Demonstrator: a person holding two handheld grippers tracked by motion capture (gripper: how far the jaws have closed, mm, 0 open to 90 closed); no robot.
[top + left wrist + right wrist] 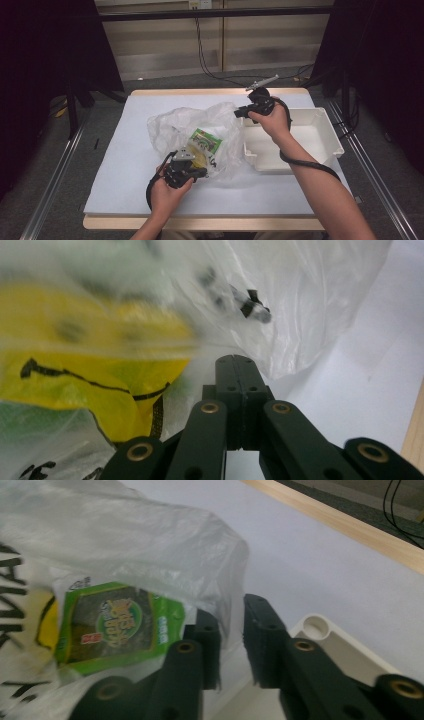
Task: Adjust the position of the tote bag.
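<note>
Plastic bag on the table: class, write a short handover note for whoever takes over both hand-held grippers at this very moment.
Left hand-held gripper: jaws shut at the near edge of the translucent white plastic bag; whether film is pinched there cannot be told.
Right hand-held gripper: jaws narrowly apart with a fold of the bag's far edge between them, no firm clamp seen.
Things: green snack packet and a yellow item are inside the bag. White plastic tray sits beside the bag, nothing seen in it.
Done: bag reached from both sides.
Left, probably: open the bag and move the contents to the tray.
</note>
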